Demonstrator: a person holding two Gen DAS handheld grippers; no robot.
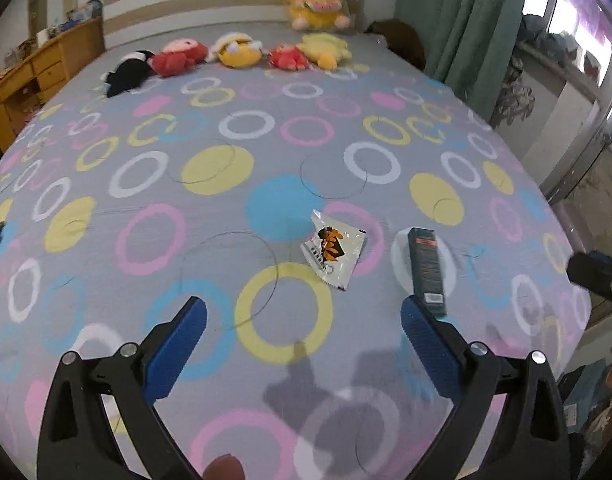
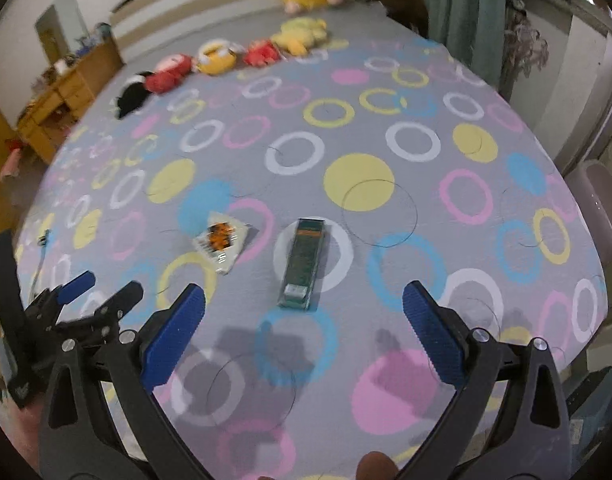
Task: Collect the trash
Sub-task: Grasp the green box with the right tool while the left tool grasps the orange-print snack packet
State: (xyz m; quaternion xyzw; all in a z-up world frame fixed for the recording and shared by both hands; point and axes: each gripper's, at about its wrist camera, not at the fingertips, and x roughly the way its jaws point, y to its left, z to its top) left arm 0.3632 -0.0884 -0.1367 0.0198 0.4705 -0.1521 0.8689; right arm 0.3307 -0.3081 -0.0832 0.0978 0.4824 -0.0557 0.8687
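Two trash items are seen: the dark green cardboard box (image 2: 304,264), lengthwise ahead, is framed by the spread right hand-held gripper (image 2: 304,304), the white crinkled wrapper (image 1: 333,249) lying nearer the equally spread left hand-held gripper (image 1: 304,312).

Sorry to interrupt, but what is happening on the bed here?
A person holds two claws over the patterned bed, both open and empty. The left claw faces a white snack wrapper; the right claw faces a dark green box beside it. Neither piece of trash is picked up yet.
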